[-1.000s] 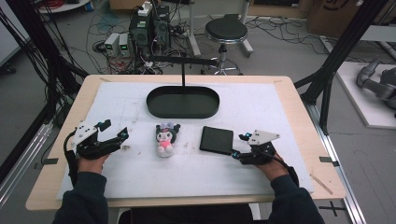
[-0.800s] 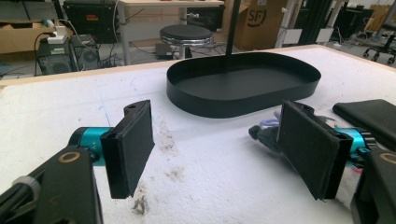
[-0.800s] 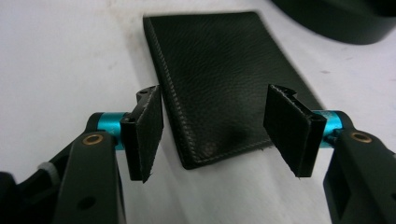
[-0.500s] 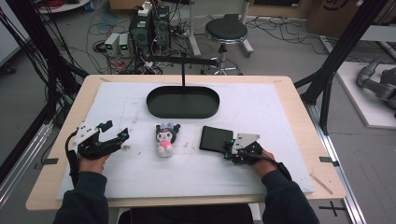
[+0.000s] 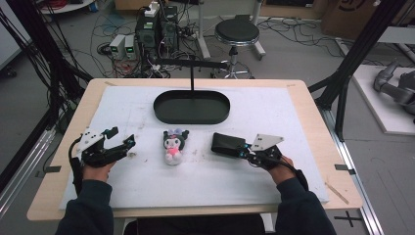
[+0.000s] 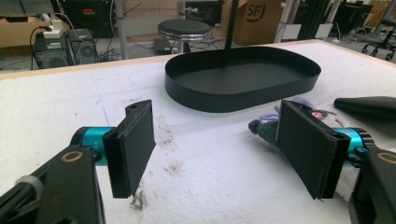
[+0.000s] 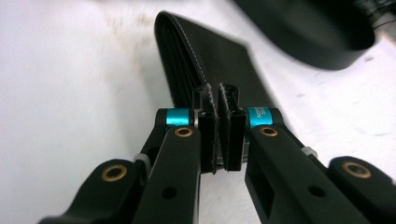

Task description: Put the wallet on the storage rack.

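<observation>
A black wallet (image 5: 225, 143) lies right of centre on the white mat, its near edge tipped up. My right gripper (image 5: 243, 148) has just closed and is shut on that edge; in the right gripper view the pads (image 7: 208, 126) pinch the wallet (image 7: 219, 60). A small plush toy (image 5: 173, 145) with a black head and pink body lies at the centre. My left gripper (image 5: 122, 138) rests at the left, open; its jaws have just been closing a little, with bare mat between them (image 6: 224, 149). The toy (image 6: 266, 128) peeks from behind its right jaw.
A black oval tray (image 5: 192, 121) with an upright post stands behind the toy, its wall (image 6: 233, 100) close ahead of the left gripper. The white mat (image 5: 274, 112) covers most of the wooden table. A stool (image 5: 237, 33) and cabled equipment stand on the floor beyond.
The right gripper moved left to the wallet and its jaws came together on the wallet's near edge, which now sits tipped up. The left hand stayed where it was.
</observation>
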`<state>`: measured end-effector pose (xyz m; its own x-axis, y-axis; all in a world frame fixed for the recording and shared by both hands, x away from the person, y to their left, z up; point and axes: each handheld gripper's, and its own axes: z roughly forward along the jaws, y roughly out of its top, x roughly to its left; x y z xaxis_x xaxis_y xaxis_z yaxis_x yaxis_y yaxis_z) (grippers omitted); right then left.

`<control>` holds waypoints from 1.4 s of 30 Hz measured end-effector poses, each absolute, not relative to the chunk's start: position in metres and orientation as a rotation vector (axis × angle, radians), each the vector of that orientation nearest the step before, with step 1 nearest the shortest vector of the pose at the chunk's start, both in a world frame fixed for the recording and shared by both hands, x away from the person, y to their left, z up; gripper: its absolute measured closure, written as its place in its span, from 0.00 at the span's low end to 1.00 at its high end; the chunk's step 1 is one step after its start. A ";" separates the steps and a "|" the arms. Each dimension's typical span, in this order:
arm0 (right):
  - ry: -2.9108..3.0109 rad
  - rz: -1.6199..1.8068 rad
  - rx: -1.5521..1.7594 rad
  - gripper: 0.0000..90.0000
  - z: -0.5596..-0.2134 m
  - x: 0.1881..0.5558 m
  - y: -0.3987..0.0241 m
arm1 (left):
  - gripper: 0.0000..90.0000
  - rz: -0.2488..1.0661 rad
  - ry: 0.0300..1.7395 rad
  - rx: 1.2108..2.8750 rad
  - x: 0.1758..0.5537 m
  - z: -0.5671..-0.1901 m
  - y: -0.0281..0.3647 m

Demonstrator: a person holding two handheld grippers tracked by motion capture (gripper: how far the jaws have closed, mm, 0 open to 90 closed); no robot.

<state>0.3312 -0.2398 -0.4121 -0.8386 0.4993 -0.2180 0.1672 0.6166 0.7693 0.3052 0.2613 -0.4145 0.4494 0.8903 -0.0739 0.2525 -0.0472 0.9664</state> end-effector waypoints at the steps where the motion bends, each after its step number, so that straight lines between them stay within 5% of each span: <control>1: 2.415 1.127 0.558 0.98 -0.408 0.331 -0.242 | 0.31 0.706 1.034 1.568 0.305 -0.415 0.262; 13: 2.260 1.328 0.852 0.99 -0.370 0.331 -0.268 | 0.32 0.707 1.043 1.567 0.305 -0.415 0.265; 28: 2.123 1.274 1.073 0.99 -0.390 0.346 -0.305 | 0.32 0.700 1.036 1.578 0.306 -0.416 0.263; 31: 2.111 1.297 1.075 0.91 -0.391 0.346 -0.306 | 0.32 0.701 1.038 1.574 0.306 -0.416 0.263; 38: 2.117 1.304 1.038 0.91 -0.392 0.343 -0.305 | 0.32 0.701 1.043 1.567 0.306 -0.416 0.265; 42: 2.115 1.304 1.023 0.75 -0.393 0.343 -0.304 | 0.32 0.703 1.044 1.569 0.305 -0.416 0.265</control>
<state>0.3430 -0.3041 -0.3926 -0.6234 0.7819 0.0050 0.3558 0.2779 0.8923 0.3052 0.2654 -0.4159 0.4413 0.8937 -0.0811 0.2616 -0.0417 0.9643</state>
